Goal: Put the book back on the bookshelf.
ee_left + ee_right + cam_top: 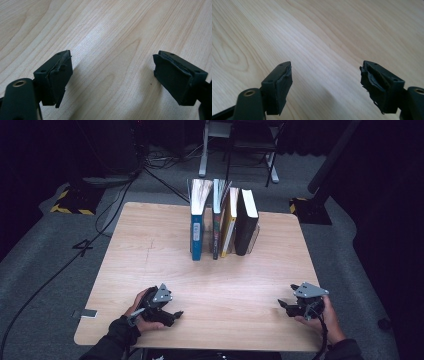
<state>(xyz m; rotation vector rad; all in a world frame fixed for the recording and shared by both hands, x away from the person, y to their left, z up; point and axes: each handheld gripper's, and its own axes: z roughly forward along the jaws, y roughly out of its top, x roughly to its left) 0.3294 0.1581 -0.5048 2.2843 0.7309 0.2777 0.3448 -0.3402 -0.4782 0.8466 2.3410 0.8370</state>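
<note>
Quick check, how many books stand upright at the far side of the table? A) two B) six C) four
C: the books stand in one row on the table: blue, dark, yellow and black spines, four in all.

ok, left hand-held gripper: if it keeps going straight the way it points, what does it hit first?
Most likely the bare table. The left hand-held gripper is open with nothing between its pads, and its own view looks down onto plain wood ahead. From above it points rightward along the near edge, not toward the books.
</note>
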